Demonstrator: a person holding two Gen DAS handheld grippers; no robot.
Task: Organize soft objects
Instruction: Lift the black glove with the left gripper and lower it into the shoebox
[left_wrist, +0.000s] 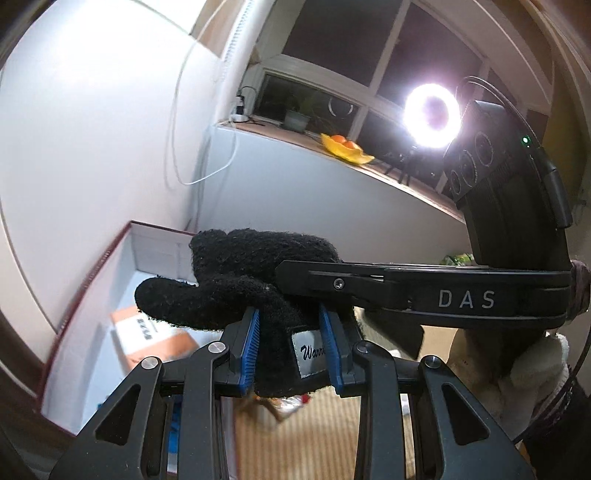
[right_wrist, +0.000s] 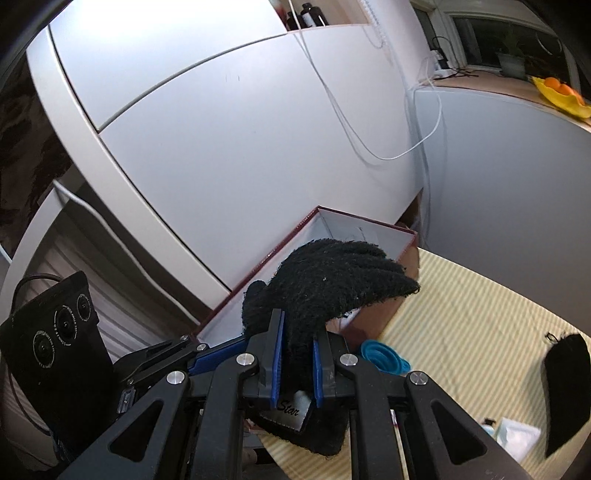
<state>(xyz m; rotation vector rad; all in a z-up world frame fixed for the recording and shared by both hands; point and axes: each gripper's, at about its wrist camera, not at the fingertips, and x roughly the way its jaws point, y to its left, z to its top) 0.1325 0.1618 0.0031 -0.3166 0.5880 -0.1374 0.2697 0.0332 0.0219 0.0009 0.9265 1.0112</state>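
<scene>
My left gripper (left_wrist: 290, 345) is shut on the cuff of a black knitted glove (left_wrist: 236, 280) with a white label, held in the air above an open red-edged box (left_wrist: 122, 266). My right gripper (right_wrist: 297, 360) is shut on the same black glove (right_wrist: 332, 280) near its labelled cuff, and its body shows in the left wrist view (left_wrist: 424, 295) just right of the glove. The glove's fingers droop over the box (right_wrist: 369, 229), whose inside is white.
An orange and white packet (left_wrist: 147, 336) lies in the box. A blue collapsible cup (right_wrist: 384, 356) and a black pouch (right_wrist: 565, 384) lie on the striped mat (right_wrist: 480, 317). A ring light (left_wrist: 432, 110) and a yellow fruit dish (left_wrist: 343, 149) stand on the sill.
</scene>
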